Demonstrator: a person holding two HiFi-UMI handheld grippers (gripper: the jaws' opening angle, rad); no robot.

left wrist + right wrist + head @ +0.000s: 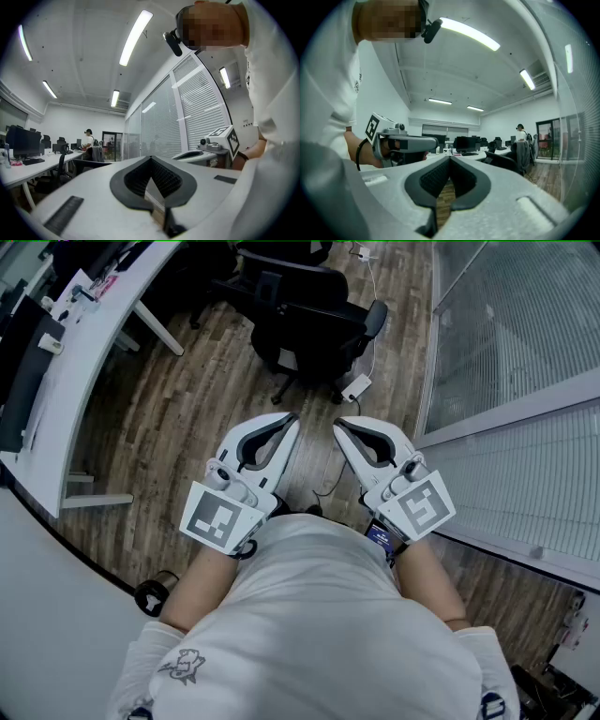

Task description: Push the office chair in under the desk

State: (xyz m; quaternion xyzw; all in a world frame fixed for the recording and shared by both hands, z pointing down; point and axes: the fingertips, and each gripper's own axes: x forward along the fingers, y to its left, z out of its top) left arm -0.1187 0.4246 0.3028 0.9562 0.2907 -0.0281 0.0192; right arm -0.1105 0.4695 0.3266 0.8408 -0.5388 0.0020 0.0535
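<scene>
The black office chair (pixel 314 329) stands on the wood floor ahead of me, clear of the white desk (pixel 84 362) that runs along the left. I hold both grippers level in front of my body, side by side, pointing toward the chair and well short of it. My left gripper (pixel 292 416) is shut with nothing between its pads. My right gripper (pixel 337 423) is shut and empty too. In the right gripper view the chair's dark back (pixel 504 162) shows past the closed tips (pixel 450 158). The left gripper view shows its closed tips (pixel 151 157) and the right gripper (pixel 220 140) beside it.
A glass partition with blinds (pixel 506 352) runs along the right. A white power adapter (pixel 356 387) and cable lie on the floor by the chair's base. More chairs and monitors stand at the desk. A person (pixel 520 131) stands far down the room.
</scene>
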